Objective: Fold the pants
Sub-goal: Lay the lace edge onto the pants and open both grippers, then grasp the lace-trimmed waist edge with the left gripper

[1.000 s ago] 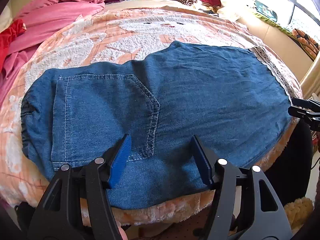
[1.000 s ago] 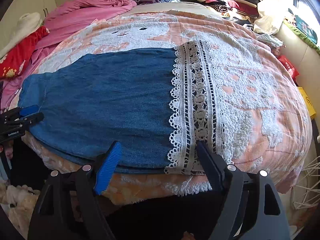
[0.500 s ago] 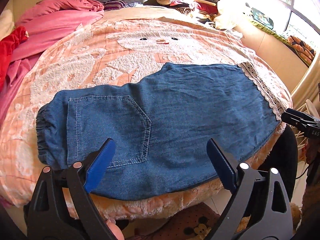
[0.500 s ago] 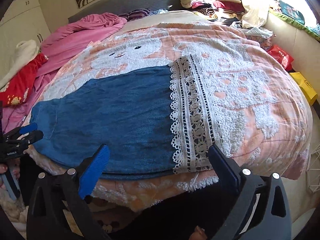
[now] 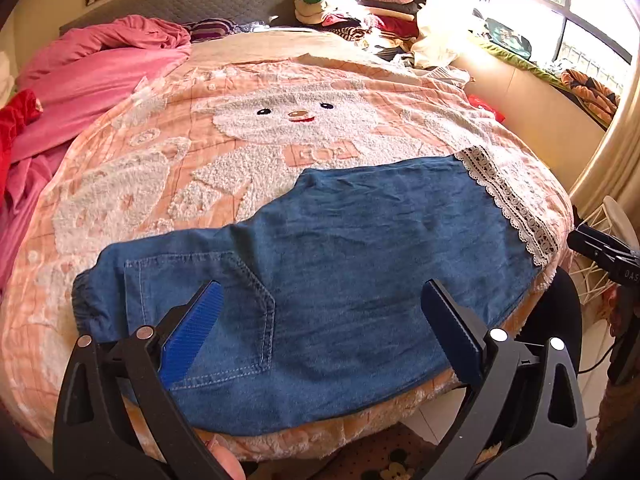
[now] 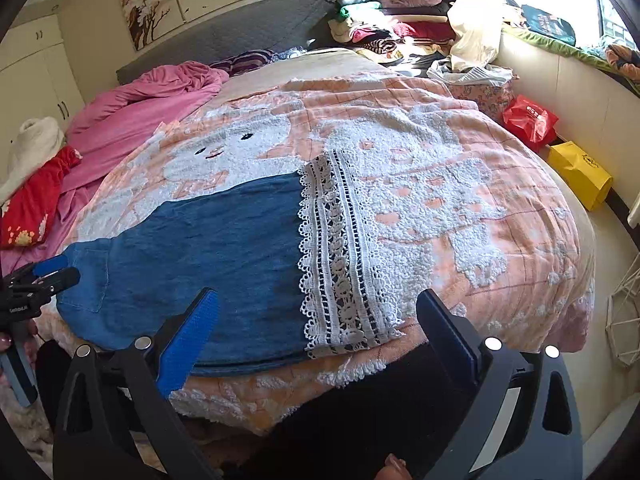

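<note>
Blue denim pants (image 5: pixel 340 264) lie flat across the near edge of the bed, folded in half lengthwise, with the waistband and back pocket (image 5: pixel 192 300) at the left and a white lace hem (image 5: pixel 508 204) at the right. The pants (image 6: pixel 208 256) and the lace hem (image 6: pixel 340 252) also show in the right wrist view. My left gripper (image 5: pixel 324 332) is open and empty, held back above the pocket end. My right gripper (image 6: pixel 320 328) is open and empty, held back over the lace hem end.
The bed carries a peach blanket with white bear figures (image 5: pixel 280 128). A pink duvet (image 5: pixel 100 72) and red cloth (image 6: pixel 32 208) lie at the left. Piled clothes (image 5: pixel 360 12) sit at the headboard. A red bag (image 6: pixel 528 120) and yellow bag (image 6: pixel 580 172) stand on the right.
Both grippers have drawn back and up from the pants, so more of the bed shows. The pants have not moved. Both jaws stay open.
</note>
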